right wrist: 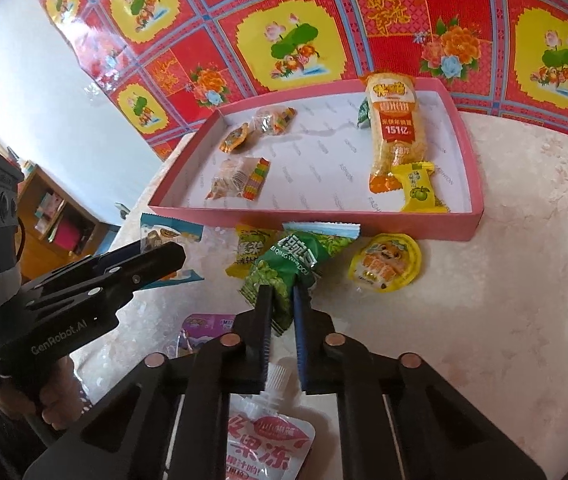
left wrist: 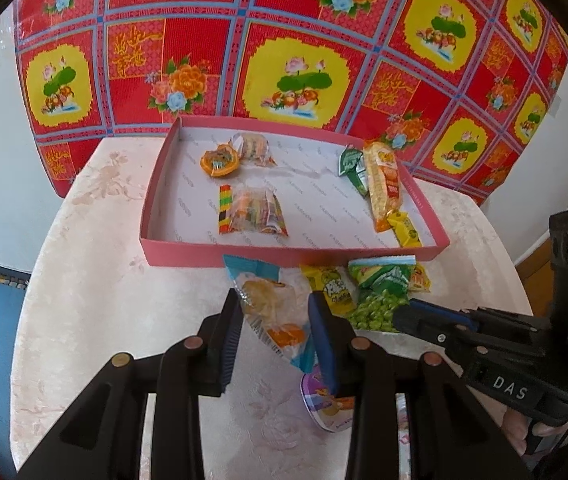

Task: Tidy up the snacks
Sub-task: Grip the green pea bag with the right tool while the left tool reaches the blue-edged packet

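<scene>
- The green pea packet (right wrist: 284, 264) lies on the table just in front of the pink tray (right wrist: 459, 224), its crinkled end nipped by the right gripper (right wrist: 282, 300), likely for lifting in
- The left gripper (left wrist: 276, 316) straddles a clear pastry packet (left wrist: 272, 312), jaws apart, not yet gripping
- Sorted snacks already sit inside the tray

The pale table (left wrist: 96, 280) carries a pink tray (left wrist: 284, 254) and loose snack packets (right wrist: 295, 264).

Bright daylight, soft shadows, heavy fisheye warp, dark corner vignette
</scene>
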Tool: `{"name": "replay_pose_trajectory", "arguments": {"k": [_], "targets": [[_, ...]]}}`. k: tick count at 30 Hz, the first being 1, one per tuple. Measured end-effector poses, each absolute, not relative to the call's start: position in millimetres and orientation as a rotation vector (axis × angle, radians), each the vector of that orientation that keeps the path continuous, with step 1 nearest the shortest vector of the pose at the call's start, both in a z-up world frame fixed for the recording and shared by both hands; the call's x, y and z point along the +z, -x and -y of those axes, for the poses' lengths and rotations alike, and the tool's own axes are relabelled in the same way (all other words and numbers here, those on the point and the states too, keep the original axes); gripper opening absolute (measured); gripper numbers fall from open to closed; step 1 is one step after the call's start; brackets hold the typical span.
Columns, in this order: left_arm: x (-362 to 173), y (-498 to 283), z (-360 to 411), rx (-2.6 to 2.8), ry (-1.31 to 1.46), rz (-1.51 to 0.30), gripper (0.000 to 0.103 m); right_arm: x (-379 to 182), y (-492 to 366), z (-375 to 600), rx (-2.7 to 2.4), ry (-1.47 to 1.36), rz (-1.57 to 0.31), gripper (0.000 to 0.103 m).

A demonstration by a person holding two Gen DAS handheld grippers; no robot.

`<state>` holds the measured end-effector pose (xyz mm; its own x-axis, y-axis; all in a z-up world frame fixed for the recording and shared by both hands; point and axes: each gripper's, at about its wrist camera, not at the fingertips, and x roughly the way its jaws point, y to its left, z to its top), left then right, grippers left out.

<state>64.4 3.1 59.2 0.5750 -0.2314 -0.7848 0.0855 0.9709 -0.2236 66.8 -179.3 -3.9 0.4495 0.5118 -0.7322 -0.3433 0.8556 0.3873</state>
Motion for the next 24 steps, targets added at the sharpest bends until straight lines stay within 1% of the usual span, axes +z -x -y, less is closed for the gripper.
{"name": "replay_pose_trajectory", "arguments": {"k": [18,21,24], "targets": [[79.9,-70.7,-7.4,-0.156,0.166,-0.902,0.035,23.3,-59.2,207.4,0.526,-0.254,-0.847,0.009],[81.2,-75.2,-8.6,-0.150,0.165,-0.894,0.035,27.2,-62.2,213.7,0.507,-0.258,-0.829,0.005],[80.4,-80.5,-9.5,-0.143,0.167,-0.898,0.035,29.6,-66.3,218.8,0.495,-0.270,-0.819,0.004]]}}
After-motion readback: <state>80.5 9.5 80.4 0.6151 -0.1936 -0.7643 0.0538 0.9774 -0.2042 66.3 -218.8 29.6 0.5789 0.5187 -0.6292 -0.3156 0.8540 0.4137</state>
